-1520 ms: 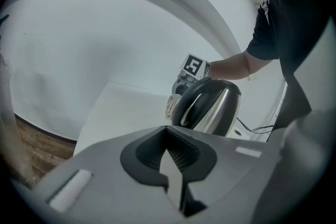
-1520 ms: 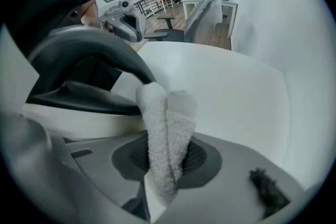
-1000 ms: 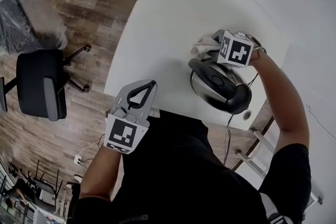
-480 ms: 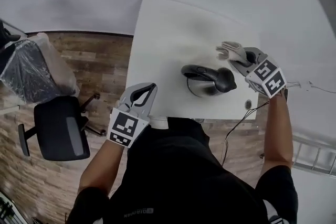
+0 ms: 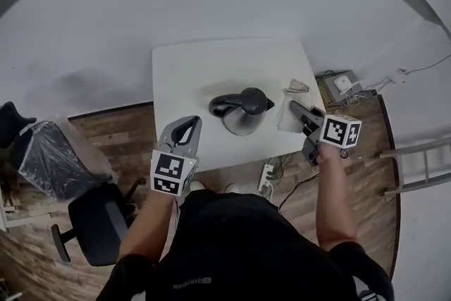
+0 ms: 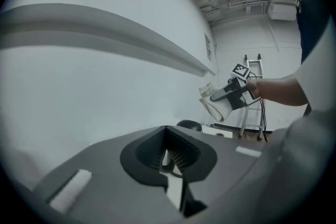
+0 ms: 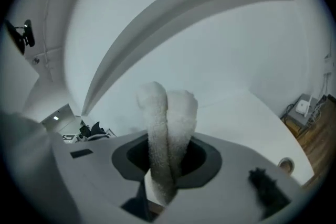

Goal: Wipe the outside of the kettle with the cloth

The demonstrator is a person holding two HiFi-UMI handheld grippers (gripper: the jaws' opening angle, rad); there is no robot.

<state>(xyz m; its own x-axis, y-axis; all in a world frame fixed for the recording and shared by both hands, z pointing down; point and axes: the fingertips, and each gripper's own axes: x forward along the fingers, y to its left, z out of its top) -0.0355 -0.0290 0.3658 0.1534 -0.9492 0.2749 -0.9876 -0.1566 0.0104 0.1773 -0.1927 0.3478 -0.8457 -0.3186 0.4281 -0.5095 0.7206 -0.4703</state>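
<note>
Pulled back from the kettle (image 5: 242,109), the right tool (image 5: 297,109) is clenching the folded cloth (image 5: 287,118) just beside it, probably readying another pass. The kettle is standing mid-table (image 5: 183,74); the left tool (image 5: 187,129) is hanging shut, empty.

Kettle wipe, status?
Left gripper shut, empty, at the table's near edge. Right gripper shut on cloth, beside the kettle, not touching it. Nothing between cloth and kettle.
</note>
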